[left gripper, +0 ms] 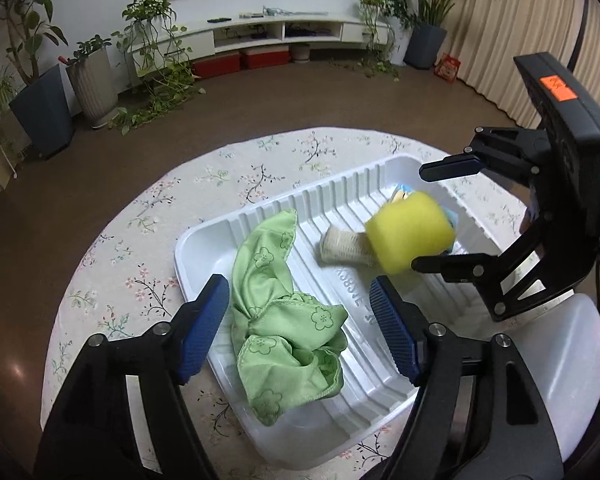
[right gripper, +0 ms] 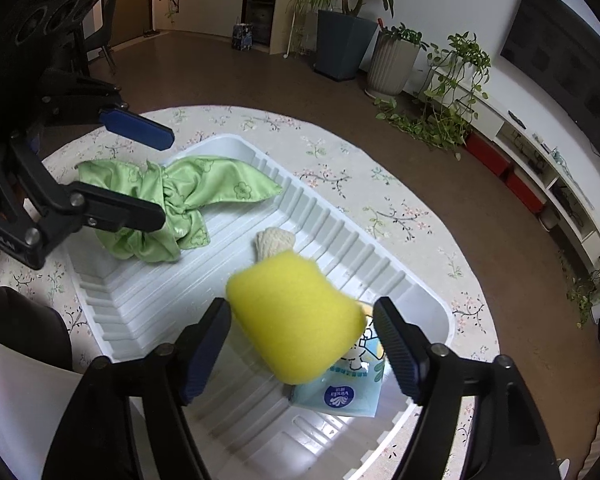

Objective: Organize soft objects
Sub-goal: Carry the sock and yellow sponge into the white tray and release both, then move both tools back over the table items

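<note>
Where the round table [left gripper: 148,216] wears its floral tablecloth [right gripper: 400,208], one white ribbed plastic tray [left gripper: 204,240] sits upon it, holding the following; item, green cloth [left gripper: 284,320], flower-printed, knotted and crumpled, lying in the tray's end nearest the left gripper [left gripper: 300,328]; that gripper's jaws stand wide apart, one on each side of the cloth, gripping nothing, whether the pads touch the fabric cannot be told; item, yellow sponge [right gripper: 296,320], blurred, positioned between the fingers of the right gripper [right gripper: 302,344]; those jaws are likewise spread wide, with visible gaps at either side of the sponge, so nothing is clamped; item, cream knitted piece [right gripper: 274,242], lying on the tray floor just beyond the sponge and partly hidden by it; item, pale blue tissue packet [right gripper: 340,394], printed, lying beneath the sponge at the tray's corner; surroundings, potted plants [left gripper: 40,92] and low white TV cabinet [left gripper: 260,32] along the far wall.
</note>
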Motion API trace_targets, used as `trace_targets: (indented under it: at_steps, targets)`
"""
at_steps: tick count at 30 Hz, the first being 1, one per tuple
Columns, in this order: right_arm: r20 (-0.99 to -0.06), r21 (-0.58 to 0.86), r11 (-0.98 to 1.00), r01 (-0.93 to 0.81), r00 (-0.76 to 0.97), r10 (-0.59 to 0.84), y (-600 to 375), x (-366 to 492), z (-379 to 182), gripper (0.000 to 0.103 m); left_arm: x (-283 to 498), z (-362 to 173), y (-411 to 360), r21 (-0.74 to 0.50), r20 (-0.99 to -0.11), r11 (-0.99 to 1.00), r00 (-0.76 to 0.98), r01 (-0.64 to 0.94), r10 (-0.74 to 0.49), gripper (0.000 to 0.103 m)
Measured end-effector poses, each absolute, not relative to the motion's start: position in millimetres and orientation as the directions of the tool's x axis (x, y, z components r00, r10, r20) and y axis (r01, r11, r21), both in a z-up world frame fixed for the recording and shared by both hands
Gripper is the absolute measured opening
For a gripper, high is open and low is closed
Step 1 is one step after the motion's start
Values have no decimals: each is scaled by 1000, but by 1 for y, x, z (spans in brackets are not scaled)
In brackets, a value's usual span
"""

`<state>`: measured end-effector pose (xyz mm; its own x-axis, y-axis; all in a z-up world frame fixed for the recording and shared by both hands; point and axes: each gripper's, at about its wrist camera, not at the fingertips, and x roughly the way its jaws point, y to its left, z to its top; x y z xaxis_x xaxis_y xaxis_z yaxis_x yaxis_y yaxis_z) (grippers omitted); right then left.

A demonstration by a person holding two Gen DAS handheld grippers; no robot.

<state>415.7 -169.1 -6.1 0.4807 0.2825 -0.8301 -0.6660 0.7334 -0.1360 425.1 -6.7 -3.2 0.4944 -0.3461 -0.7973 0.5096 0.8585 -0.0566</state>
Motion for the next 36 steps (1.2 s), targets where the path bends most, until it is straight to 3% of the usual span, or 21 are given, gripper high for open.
trace_targets:
  at_steps: [5,9,11,13,17,26,31,36]
  targets:
    - [-821,-149,735,-661,497,281,-170,415,-1,84,420,7,2,-58,-772,866,528,497,-354,72]
    - [-804,-118,764,-634,513,301,-182,418,8,88,412,17,15,-73,-744,869,553,489,-374,80]
    - [-796,-102,780,-617,521,308,-192,420,13,91,406,22,22,-78,-734,873,564,482,-377,86]
    - [-788,-87,797,-598,531,312,-202,421,19,95,394,32,33,-90,-708,876,588,474,-390,103]
    - [-746,-19,837,-547,565,352,-232,419,39,103,363,45,50,-111,-669,882,622,458,-407,103]
    - [-595,289,869,-401,636,491,-297,393,66,103,259,43,103,-256,-573,896,690,363,-443,103]
    - [-477,498,809,-312,681,556,-344,348,64,103,192,26,132,-364,-550,879,691,307,-469,103]
    - [-435,552,786,-279,707,557,-372,272,58,103,135,8,144,-396,-541,880,708,261,-454,103]
